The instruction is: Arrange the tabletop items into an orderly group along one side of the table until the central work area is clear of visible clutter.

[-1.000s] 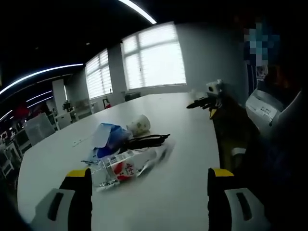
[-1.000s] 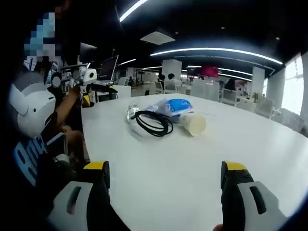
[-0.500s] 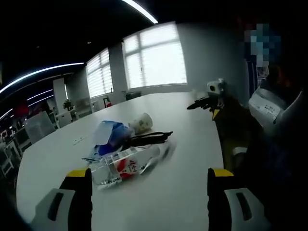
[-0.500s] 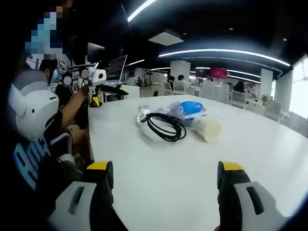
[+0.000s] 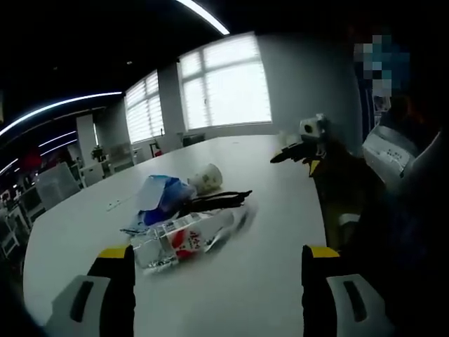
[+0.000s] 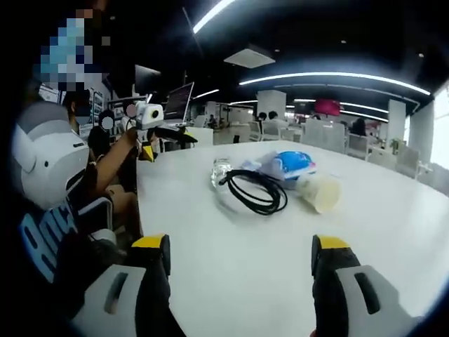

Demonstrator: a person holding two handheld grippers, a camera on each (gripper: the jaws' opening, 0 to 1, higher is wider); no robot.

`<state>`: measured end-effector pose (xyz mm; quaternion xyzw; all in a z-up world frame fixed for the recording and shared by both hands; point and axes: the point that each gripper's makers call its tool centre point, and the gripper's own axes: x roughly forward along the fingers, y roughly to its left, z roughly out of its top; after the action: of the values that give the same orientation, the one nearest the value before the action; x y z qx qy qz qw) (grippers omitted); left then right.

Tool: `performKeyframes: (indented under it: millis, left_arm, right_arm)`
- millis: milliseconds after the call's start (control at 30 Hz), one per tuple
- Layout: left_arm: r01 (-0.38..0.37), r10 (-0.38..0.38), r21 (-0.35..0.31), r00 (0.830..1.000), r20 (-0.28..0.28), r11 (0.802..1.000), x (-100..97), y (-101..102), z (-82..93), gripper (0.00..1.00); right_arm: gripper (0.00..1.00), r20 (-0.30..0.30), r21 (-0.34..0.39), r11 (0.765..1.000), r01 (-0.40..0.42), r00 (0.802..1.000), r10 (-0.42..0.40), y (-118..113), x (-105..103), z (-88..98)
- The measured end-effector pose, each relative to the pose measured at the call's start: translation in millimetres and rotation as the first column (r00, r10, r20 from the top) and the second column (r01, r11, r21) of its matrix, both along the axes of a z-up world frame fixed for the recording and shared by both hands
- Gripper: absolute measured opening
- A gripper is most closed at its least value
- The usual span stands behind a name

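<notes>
Clutter in one loose heap near mid-surface (image 5: 266, 281): bottle (image 5: 179, 240), cable (image 5: 214, 202), cup (image 5: 205, 178), blue pack (image 5: 160, 194), all touching or overlapping.

Likely light, every piece. Bottle clear plastic, on its side, red-and-white label; probably slick and prone to roll, so best pinched across the body near the label. Cable black, looped, limp; apt to trail and snag neighbours, so best gathered at the coil (image 6: 258, 193) rather than by one strand. Cup pale, tipped over, mouth (image 6: 324, 193) toward the right gripper view; thin-walled by the look, easily crushed, so a gentle hold at the rim. Blue pack soft and crinkly, with a pale flap; can be taken anywhere along an edge. Something flat and thin beneath the pack, too blurred to name.

Left gripper (image 5: 217, 281) with fingers spread wide, holding nothing, short of the bottle. Right gripper (image 6: 240, 270) likewise wide open and bare, well back from the cable, facing the heap from the other side.

Another gripper (image 6: 158, 126) held up in a person's hand (image 6: 130, 140) beyond the surface edge; open or closed, cannot tell.

Nothing yet grouped along a side; centre not cleared.
</notes>
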<state>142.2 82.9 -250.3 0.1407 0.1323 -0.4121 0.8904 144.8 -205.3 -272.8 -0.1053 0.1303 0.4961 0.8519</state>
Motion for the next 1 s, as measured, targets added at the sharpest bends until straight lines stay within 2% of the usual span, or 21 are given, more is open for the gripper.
performKeyframes:
  millis: [1000]
  left_arm:
    - [0.018,-0.018,-0.005,1.0,-0.013,1.0,-0.2,-1,-6.7,0.94]
  right_arm:
    - [0.72,-0.022,0.022,0.995,-0.099,0.995,0.099,42,-8,-7.6]
